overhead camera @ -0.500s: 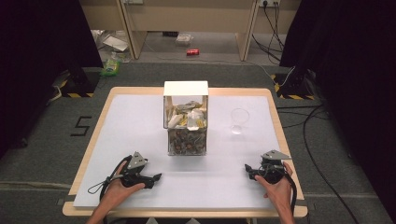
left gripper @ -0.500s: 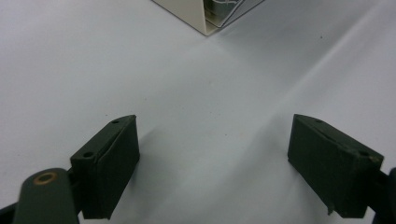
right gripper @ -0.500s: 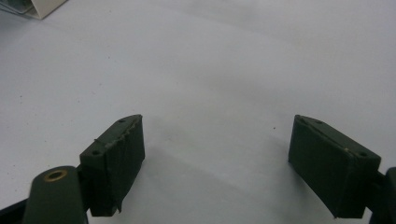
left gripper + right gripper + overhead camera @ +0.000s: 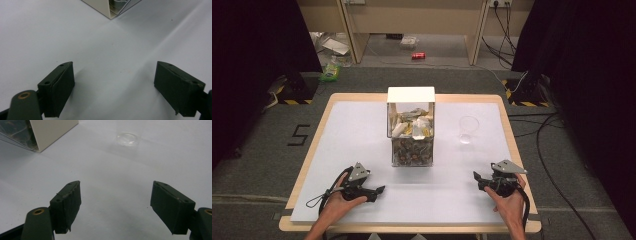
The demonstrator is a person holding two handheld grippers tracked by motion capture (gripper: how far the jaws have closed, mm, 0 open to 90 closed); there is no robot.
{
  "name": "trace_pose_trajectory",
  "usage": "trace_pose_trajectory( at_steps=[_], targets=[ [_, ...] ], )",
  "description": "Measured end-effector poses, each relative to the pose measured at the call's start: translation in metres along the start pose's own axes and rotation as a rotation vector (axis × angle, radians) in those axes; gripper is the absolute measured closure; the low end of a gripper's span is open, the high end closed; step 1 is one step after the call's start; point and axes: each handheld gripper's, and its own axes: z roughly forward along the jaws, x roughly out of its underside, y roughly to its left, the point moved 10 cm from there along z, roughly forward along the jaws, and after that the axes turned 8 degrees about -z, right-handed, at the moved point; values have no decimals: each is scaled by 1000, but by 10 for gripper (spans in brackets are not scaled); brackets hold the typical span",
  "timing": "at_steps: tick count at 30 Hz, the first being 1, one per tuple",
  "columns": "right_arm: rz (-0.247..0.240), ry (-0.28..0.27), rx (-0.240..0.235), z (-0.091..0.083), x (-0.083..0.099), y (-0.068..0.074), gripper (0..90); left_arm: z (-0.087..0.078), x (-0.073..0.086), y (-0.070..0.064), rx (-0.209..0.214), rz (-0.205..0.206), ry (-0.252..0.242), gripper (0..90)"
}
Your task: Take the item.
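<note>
A clear box (image 4: 411, 127) with a white top stands in the middle of the table, with packets in its upper part and small dark pieces in its lower part. Its corner shows in the left gripper view (image 4: 110, 10) and its cream wall in the right gripper view (image 4: 47, 131). A clear glass cup (image 4: 468, 129) stands to the box's right, also in the right gripper view (image 4: 127, 139). My left gripper (image 4: 379, 190) rests near the front left, open and empty (image 4: 113, 87). My right gripper (image 4: 477, 177) rests near the front right, open and empty (image 4: 115, 206).
The white sheet (image 4: 357, 135) covers a wooden table (image 4: 307, 165). Cables (image 4: 544, 165) run on the floor at the right. A red can (image 4: 418, 56) and litter (image 4: 332, 70) lie on the floor beyond the table.
</note>
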Motion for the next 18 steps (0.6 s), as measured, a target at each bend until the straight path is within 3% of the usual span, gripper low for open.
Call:
trace_pose_trajectory(
  at_steps=[18],
  targets=[
    [-61, -81, -35, -16, -36, 28, 301, 0, 0, 0, 1, -1, 0, 157]
  ],
)
